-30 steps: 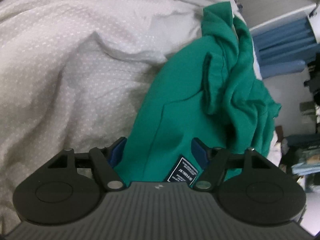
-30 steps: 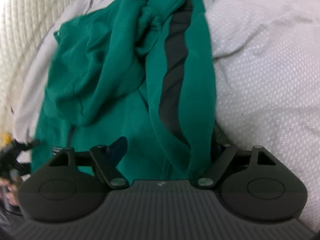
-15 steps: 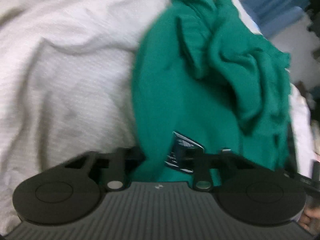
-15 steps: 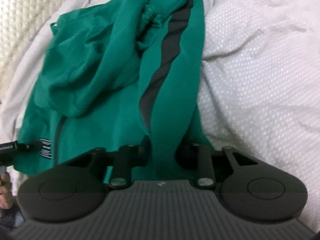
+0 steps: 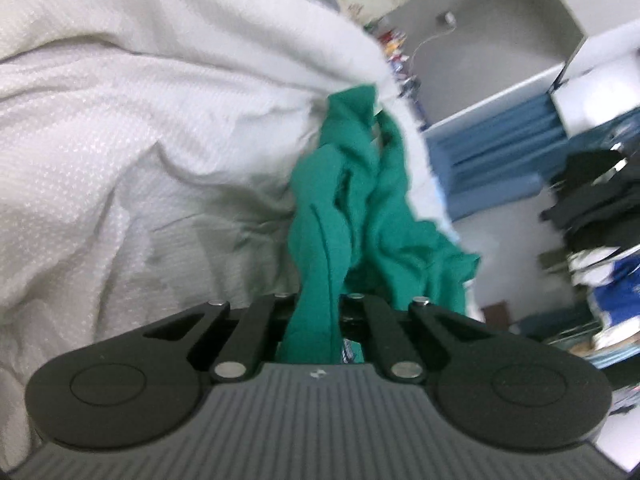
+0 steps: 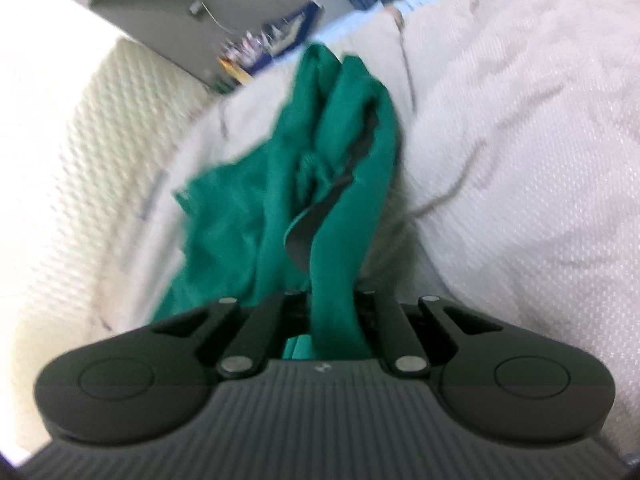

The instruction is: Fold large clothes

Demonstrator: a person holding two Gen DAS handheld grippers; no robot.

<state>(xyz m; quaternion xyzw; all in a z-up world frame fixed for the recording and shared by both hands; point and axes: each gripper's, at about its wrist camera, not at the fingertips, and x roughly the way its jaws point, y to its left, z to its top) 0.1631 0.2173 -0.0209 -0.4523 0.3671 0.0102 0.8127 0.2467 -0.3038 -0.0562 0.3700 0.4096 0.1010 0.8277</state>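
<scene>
My left gripper [image 5: 316, 308] is pinched onto a bunched edge of the green garment [image 5: 352, 208]. Its jaws have just been closing, and the cloth now fills the narrow gap between them, with a small dark label tucked low against the gripper body. From that pinch the fabric rises away from me as a twisted rope of folds, then spreads into a looser, crumpled mass that trails toward the far edge of the bed. A thin dark seam line runs along the strand nearest the jaws.

My right gripper [image 6: 332, 308] is likewise clamped on the same green garment [image 6: 304, 184]. Its jaws have also just been closing, and a thick fold of cloth sits squeezed between them. Beyond the grip, the fabric fans out to the left in wrinkled layers, and a dark grey stripe [image 6: 320, 216] curls along one fold.

Under and around the garment lies a white textured bedspread [image 5: 120, 152], rumpled into soft ridges. In the right wrist view it fills the right side [image 6: 520, 160], and a cream quilted surface [image 6: 80, 160] curves along the left.

Past the bed in the left wrist view I see a grey wall, a blue panelled piece of furniture [image 5: 500, 140], and a cluttered stack of dark and blue clothing [image 5: 592, 200] at the far right. Both views are blurred, so finer details are unclear.
</scene>
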